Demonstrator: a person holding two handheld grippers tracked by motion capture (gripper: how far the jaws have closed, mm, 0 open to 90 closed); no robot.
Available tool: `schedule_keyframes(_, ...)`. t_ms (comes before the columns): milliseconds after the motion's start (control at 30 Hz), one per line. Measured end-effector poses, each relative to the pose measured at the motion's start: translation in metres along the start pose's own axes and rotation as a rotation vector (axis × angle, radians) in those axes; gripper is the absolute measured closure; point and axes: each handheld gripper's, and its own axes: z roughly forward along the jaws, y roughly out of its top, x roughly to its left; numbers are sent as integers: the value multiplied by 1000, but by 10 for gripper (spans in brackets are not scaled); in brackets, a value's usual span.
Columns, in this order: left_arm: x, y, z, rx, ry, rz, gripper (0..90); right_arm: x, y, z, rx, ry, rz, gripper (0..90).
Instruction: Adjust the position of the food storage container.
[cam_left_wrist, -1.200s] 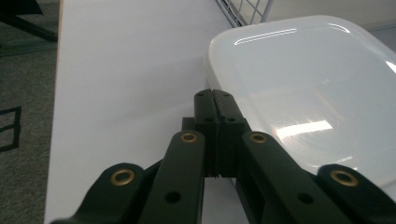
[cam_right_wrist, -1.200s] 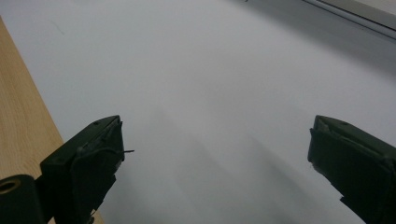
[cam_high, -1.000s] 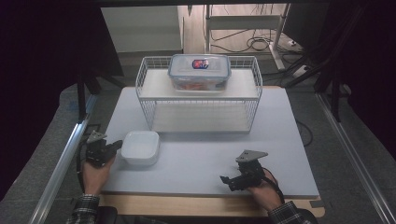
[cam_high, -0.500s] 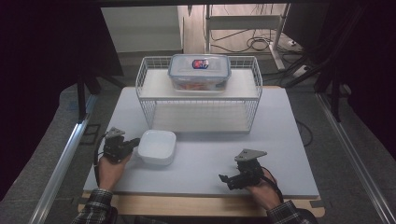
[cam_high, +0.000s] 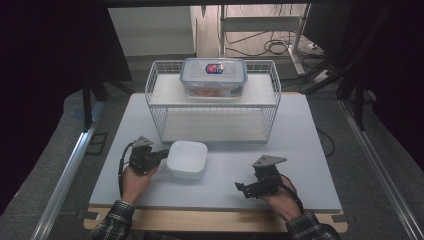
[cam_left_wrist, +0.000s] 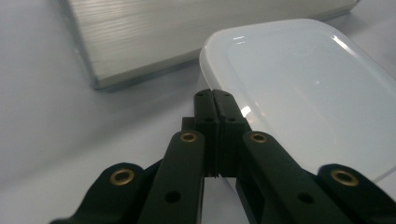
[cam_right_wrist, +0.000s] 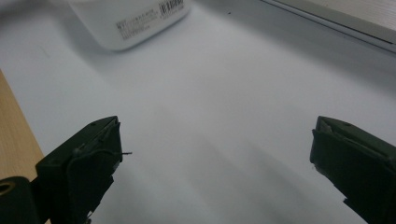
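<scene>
My left tool (cam_high: 161, 154) has its jaws pressed together on the rim of the white square bowl (cam_high: 187, 159). In the left gripper view the tool (cam_left_wrist: 215, 100) pinches the near left edge of the bowl (cam_left_wrist: 299, 88). The bowl sits on the worktop (cam_high: 300, 135), a bit left of the middle, just in front of the white wire rack (cam_high: 212, 107). Its far edge is near the bottom shelf of the rack but not touching it.

My right tool (cam_high: 245, 189) rests near the front edge of the worktop, well apart from the bowl. Its jaws are spread wide, with bare worktop between them (cam_right_wrist: 215, 154).

There is open room to the right of the bowl, between it and my right tool, and more on the far right side of the worktop. A clear box with a blue-edged lid (cam_high: 213, 76) sits on the top shelf of the rack.
</scene>
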Motion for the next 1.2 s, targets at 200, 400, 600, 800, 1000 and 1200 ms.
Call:
schedule_keyframes(200, -15, 4, 9, 13, -41, 18, 898, -4, 4, -1, -4, -5, 34, 50)
schedule_keyframes(400, -30, 7, 16, 26, -76, 45, 898, -8, 10, -4, -22, -20, 59, 242)
schedule_keyframes(600, -44, 8, 21, 33, -106, 65, 897, -11, 14, -7, -18, -23, 51, 360)
schedule_keyframes(800, -53, 10, 28, 35, -125, 81, 896, -15, 16, -7, -21, -32, 31, 371)
schedule_keyframes(1000, -55, 10, 25, 39, -110, 111, 849, -16, 14, -10, -25, -35, 21, 356)
schedule_keyframes(1200, -53, 6, 5, 12, -77, 151, 641, -16, 10, -13, -48, -26, 1, 253)
